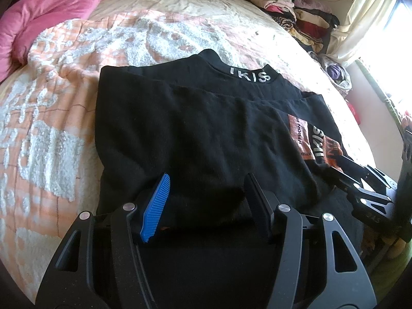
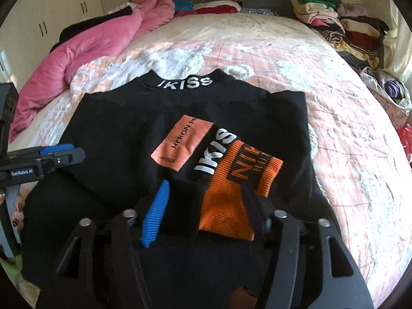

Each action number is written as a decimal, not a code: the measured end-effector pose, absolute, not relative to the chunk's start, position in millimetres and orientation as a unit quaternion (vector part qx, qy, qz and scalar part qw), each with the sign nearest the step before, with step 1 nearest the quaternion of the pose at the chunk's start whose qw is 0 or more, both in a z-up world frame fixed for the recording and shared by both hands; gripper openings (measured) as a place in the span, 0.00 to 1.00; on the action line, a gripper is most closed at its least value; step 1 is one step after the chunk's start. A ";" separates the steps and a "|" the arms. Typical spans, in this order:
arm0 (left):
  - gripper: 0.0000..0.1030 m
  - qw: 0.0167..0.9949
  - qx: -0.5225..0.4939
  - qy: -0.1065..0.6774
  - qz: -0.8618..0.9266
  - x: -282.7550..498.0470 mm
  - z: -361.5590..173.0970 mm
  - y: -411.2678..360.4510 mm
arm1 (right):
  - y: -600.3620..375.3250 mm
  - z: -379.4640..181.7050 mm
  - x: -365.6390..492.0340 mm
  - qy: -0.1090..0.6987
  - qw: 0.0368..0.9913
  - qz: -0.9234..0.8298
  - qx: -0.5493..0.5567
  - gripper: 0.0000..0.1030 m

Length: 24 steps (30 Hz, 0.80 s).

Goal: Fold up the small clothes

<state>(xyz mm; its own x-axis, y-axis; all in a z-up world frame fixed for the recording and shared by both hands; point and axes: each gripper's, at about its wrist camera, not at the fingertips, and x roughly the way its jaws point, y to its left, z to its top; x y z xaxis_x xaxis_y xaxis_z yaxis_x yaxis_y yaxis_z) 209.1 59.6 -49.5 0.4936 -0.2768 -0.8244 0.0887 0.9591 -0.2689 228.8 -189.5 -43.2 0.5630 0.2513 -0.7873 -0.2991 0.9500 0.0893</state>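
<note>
A black sweater (image 1: 195, 128) (image 2: 123, 139) with a white "IKISS" collar lies flat on the bed, sleeves folded in over the body. An orange patch (image 2: 182, 141) and an orange ribbed cuff (image 2: 231, 193) show on top. My left gripper (image 1: 206, 200) has its jaws apart with a bunch of the sweater's lower hem between them. My right gripper (image 2: 206, 206) has its jaws apart around black hem cloth and the orange cuff. Each gripper shows at the edge of the other's view, the left one (image 2: 61, 154) side on, the right one (image 1: 360, 177) at the far right.
The bed has a peach and white textured blanket (image 1: 64, 90) (image 2: 334, 118). A pink quilt (image 1: 46, 13) (image 2: 97, 49) lies at the far left. Stacks of folded clothes (image 1: 291, 10) (image 2: 342, 23) stand at the far right corner. A wardrobe (image 2: 51, 7) stands behind the bed.
</note>
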 end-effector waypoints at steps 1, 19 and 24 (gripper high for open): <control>0.50 0.859 -0.097 0.491 -0.106 209.1 -49.2 60.4 | -190.0 -41.8 227.5 0.439 0.884 0.157 -0.025 0.62; 0.71 0.869 -0.099 0.473 -0.110 191.1 -30.7 56.7 | -199.2 -17.5 205.9 0.392 0.910 0.136 -0.007 0.92; 0.80 0.874 -0.094 0.465 -0.103 185.6 -22.8 55.3 | -203.9 -9.6 199.7 0.378 0.917 0.126 -0.002 0.93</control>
<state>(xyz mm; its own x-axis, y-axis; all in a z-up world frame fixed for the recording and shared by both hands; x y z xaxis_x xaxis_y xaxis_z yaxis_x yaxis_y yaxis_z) 185.6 55.3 -22.8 0.5454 -0.2676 -0.7943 0.0928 0.9611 -0.2601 199.7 -203.9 -9.6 0.6829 0.2296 -0.6935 -0.2323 0.9683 0.0917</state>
